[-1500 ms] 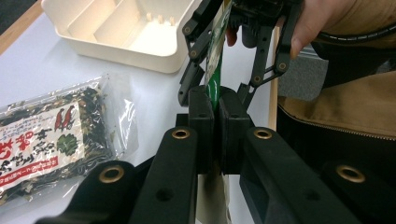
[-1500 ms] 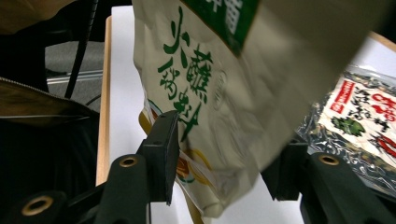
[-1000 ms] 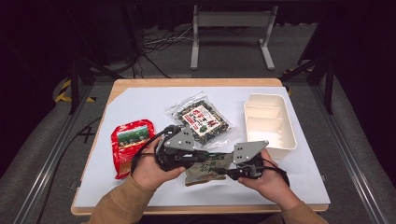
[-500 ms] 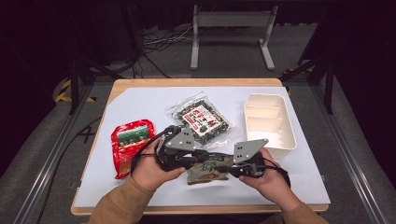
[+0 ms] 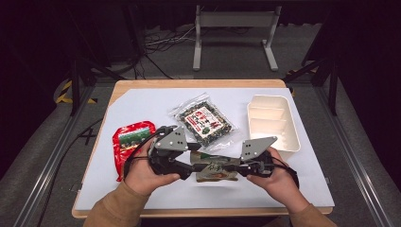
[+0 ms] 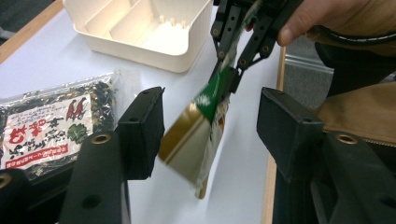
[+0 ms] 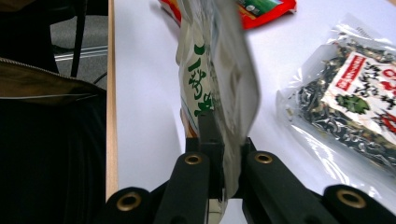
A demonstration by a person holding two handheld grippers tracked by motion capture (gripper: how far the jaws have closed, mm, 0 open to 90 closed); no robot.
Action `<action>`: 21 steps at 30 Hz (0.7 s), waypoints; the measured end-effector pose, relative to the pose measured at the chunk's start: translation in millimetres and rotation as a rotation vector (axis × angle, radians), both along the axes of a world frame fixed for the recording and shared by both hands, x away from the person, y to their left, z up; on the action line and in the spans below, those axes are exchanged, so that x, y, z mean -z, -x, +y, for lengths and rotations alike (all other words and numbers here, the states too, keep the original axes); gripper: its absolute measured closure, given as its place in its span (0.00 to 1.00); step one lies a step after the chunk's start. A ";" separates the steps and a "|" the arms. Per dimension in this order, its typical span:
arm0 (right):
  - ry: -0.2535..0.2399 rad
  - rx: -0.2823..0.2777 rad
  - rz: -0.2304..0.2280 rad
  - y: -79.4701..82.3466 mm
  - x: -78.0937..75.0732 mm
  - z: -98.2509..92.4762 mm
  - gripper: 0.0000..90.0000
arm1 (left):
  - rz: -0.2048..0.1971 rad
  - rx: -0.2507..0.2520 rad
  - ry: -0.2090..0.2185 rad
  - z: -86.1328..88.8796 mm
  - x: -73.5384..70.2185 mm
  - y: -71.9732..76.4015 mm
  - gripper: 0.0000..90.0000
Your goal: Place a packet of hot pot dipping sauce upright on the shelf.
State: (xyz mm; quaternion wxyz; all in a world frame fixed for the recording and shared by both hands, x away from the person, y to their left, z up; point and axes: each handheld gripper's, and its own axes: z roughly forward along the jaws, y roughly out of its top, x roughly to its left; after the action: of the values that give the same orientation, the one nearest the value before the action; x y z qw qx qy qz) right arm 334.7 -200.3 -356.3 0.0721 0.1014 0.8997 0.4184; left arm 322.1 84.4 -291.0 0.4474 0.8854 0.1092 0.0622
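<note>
We see the right gripper (image 7: 219, 140) clamped on one end of a flat, glossy gold-and-green packet (image 5: 215, 169), held above the white mat (image 5: 142, 106) at 6 o'clock. The left gripper (image 6: 210, 126) has just been opening; its jaws stand apart, the packet between them, untouched. The cream plastic tray (image 5: 274, 124) at 2 o'clock has ribbed dividers. A crinkly clear seaweed bag (image 5: 204, 122) lies at centre, a red pouch (image 5: 130, 142) at 9.

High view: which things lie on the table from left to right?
red packet → left hand-held gripper → packet of dark dried food → right hand-held gripper → white tray.
</note>
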 end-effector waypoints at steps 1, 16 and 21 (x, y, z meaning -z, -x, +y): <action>-0.001 0.003 -0.002 -0.6 -2.5 -2.0 0.99 | -0.004 -0.007 0.002 2.5 -0.2 0.0 0.43; -0.006 0.065 -0.024 -16.7 -30.6 -26.2 0.99 | 0.012 -0.079 0.032 26.8 3.9 -7.7 0.36; 0.000 0.088 -0.043 -24.3 -43.0 -34.9 0.99 | 0.043 -0.116 0.054 34.1 9.2 -13.5 0.35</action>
State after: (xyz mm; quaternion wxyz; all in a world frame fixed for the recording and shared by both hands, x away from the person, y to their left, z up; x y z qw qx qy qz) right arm 359.0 -235.1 -313.3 0.1097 0.1320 0.8925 0.4171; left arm 335.7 118.4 -300.3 0.4645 0.8662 0.1716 0.0662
